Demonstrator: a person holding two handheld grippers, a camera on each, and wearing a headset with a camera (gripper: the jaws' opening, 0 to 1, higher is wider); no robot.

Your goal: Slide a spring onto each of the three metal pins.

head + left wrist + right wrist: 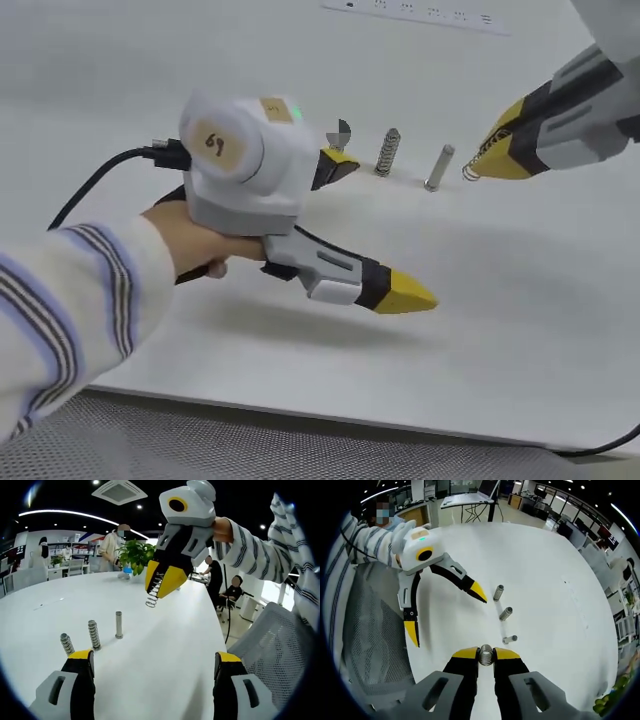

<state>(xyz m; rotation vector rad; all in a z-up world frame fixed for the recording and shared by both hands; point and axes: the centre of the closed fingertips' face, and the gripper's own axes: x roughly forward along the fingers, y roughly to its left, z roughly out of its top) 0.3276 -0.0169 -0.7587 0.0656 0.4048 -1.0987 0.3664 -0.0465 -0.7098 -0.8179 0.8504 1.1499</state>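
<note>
— At upper right of the head view, what is gripped by the right claw point(487, 163)?

— A spring point(471, 170) is clamped between its yellow tips. It is held in the air over the white worktop point(500, 330), near the bare pin point(438, 168) and to its right, apart from it. At lower centre of the right gripper view the spring is seen end-on, pinched between the two tips.

— And the left claw point(385, 230)?

— It is spread wide, and nothing is held in it. At centre of the head view one tip is pointed toward the pins and the other toward lower right. At the bottom of the left gripper view the two tips are seen far apart.

— Where are the pins placed?

— Three are stood upright in a row on the worktop, at upper centre of the head view. At lower left of the left gripper view, the first pin point(66, 643) and the second pin point(93, 634) are seen wrapped in coils. The bare pin, just right of them, is smooth. The right claw and its spring are seen above and right of it.
</note>
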